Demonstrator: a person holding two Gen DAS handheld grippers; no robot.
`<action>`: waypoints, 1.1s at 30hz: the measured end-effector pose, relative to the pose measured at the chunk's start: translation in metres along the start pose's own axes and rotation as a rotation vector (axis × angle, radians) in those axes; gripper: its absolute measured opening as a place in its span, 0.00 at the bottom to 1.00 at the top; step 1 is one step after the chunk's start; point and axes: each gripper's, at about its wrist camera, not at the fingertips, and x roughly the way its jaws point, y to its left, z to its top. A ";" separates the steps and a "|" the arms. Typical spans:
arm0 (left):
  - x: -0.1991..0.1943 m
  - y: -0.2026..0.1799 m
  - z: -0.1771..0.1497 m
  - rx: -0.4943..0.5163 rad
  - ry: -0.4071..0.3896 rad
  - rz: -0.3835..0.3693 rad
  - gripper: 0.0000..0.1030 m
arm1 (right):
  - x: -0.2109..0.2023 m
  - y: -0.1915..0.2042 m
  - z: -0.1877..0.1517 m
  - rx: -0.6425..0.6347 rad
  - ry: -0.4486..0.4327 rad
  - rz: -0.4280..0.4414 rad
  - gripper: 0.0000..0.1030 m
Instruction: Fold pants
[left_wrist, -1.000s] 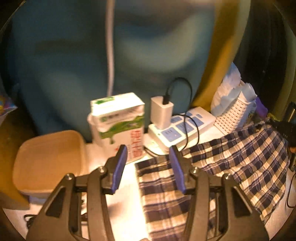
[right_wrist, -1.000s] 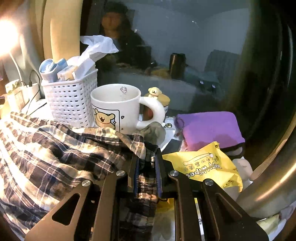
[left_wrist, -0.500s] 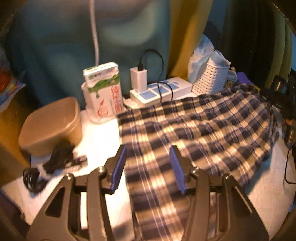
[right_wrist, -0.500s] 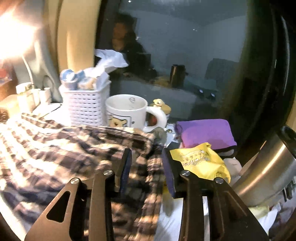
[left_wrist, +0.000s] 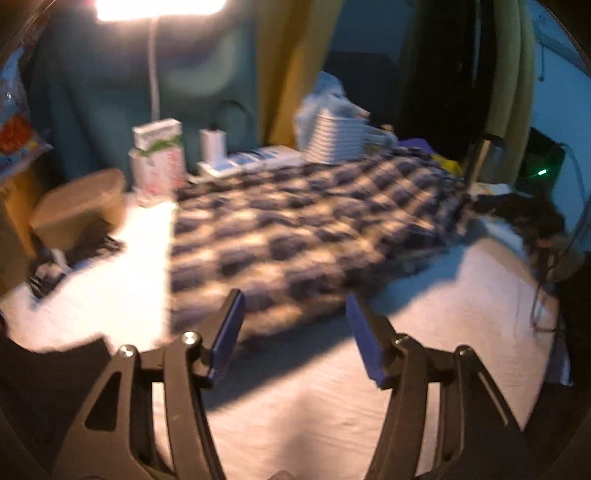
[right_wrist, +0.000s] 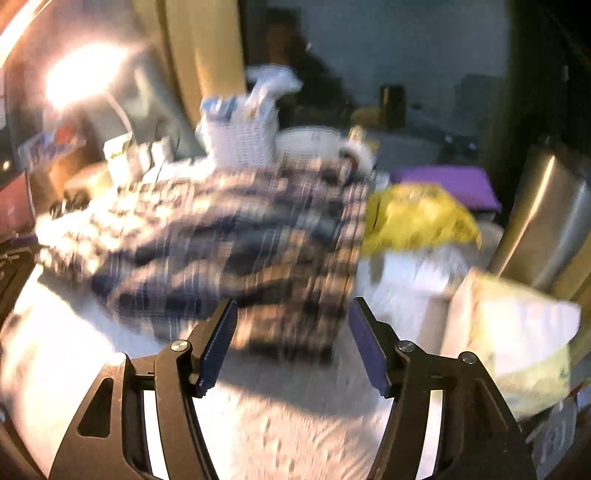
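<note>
The plaid pants (left_wrist: 306, 225) lie spread flat on the white table cover, dark blue and cream checks, blurred by motion. My left gripper (left_wrist: 293, 306) hovers just short of their near edge, its jaws opening, with nothing pressed between the blue pads. In the right wrist view the pants (right_wrist: 221, 240) lie rumpled, with a folded strip running toward me. My right gripper (right_wrist: 291, 317) stands over the near end of that strip, jaws opening wide, and the pads do not touch the cloth.
Behind the pants stand a milk carton (left_wrist: 159, 158), a power strip with charger (left_wrist: 251, 158), a white basket (left_wrist: 340, 140) and a tan box (left_wrist: 81, 206). On the right lie a yellow wipes pack (right_wrist: 417, 218), a purple cloth (right_wrist: 443, 181), a mug (right_wrist: 317, 144) and a steel flask (right_wrist: 546, 218).
Both grippers have drawn back from the pants toward me. The right gripper was shut on the pants' edge and has let go, its jaws spreading wide. The left jaws widened a little.
</note>
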 end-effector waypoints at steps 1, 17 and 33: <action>0.004 -0.009 -0.003 0.001 0.005 -0.023 0.57 | 0.005 0.001 -0.005 -0.004 0.020 0.004 0.64; 0.117 -0.114 0.024 0.280 0.163 0.092 0.58 | 0.046 -0.030 0.007 0.270 0.092 0.141 0.63; 0.084 -0.124 -0.005 0.124 0.247 -0.190 0.13 | -0.020 -0.001 0.006 0.040 -0.026 0.058 0.26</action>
